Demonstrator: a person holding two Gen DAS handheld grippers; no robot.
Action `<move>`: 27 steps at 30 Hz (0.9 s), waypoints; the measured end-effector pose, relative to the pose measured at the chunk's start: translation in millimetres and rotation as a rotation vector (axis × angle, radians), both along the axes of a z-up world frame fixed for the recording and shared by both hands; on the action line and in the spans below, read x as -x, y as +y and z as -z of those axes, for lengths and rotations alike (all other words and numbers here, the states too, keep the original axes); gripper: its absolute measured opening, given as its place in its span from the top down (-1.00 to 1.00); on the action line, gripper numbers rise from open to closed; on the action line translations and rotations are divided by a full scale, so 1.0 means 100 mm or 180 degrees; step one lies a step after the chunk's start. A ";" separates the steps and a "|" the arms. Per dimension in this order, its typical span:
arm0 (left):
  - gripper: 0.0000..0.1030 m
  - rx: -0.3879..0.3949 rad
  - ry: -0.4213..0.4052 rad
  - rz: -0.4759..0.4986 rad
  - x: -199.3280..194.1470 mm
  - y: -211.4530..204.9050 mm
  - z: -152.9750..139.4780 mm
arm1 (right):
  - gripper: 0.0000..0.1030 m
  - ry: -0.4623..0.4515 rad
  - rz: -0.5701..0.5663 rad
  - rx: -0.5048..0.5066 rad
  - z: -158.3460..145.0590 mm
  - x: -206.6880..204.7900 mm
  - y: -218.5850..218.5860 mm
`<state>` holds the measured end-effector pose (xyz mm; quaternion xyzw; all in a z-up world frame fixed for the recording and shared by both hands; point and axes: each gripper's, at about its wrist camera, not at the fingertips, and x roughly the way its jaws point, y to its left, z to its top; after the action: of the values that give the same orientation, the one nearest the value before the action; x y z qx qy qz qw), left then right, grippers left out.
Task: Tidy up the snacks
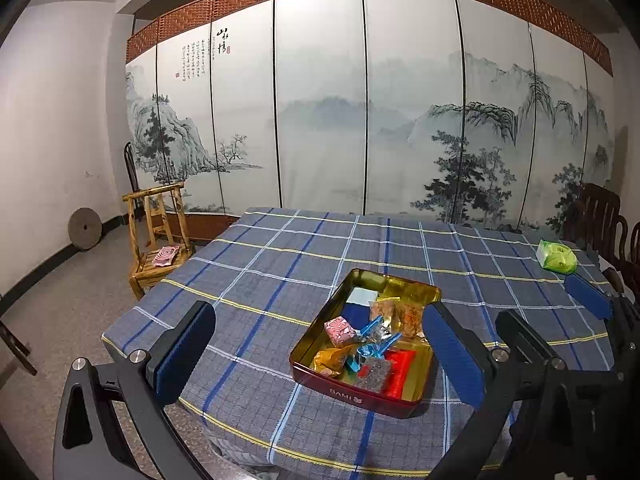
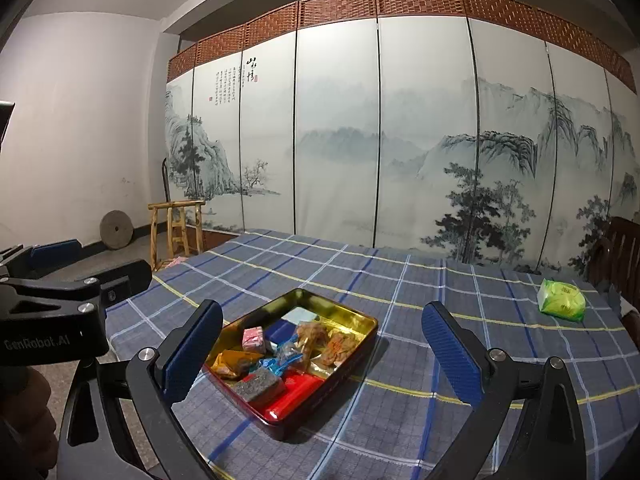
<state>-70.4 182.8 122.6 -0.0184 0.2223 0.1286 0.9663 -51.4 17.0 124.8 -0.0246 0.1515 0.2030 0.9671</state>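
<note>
Snack tin point(image 1: 412, 398) filled; green packet point(image 2: 561, 301) is left on the table point(image 2: 400, 288) at two o'clock, to be fetched next; both grippers' jaws are held wide, empty.

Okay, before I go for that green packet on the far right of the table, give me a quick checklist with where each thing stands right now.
1. Right gripper open and empty: ok, fingers spread wide, nothing between them.
2. Left gripper open and empty: ok.
3. Green packet in sight and free: ok, it lies alone on the tablecloth, far right, nothing on top.
4. Path to the packet: ok, only bare cloth between it and the right gripper.
5. Room in the tin: ok, its far half shows bare gold floor; the snacks crowd the near end.
6. Tin steady and flat: ok, on the cloth, back from the edge.
</note>
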 end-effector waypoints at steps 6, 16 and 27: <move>-1.00 0.0003 0.0033 -0.0003 -0.02 0.02 0.02 | -0.94 0.0031 -0.0011 0.0012 0.03 -0.01 0.01; -1.00 -0.0012 0.0088 -0.0002 -0.08 0.01 0.07 | -0.94 0.0082 -0.0024 0.0041 0.10 -0.04 0.04; -1.00 -0.0091 0.0190 0.0031 -0.30 -0.02 0.13 | -0.95 0.0633 0.0250 0.0156 0.45 -0.62 -0.40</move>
<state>-40.3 180.9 109.5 0.0004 0.2492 0.1275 0.9600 10.7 -22.5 79.5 -0.0221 0.2525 0.1625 0.9536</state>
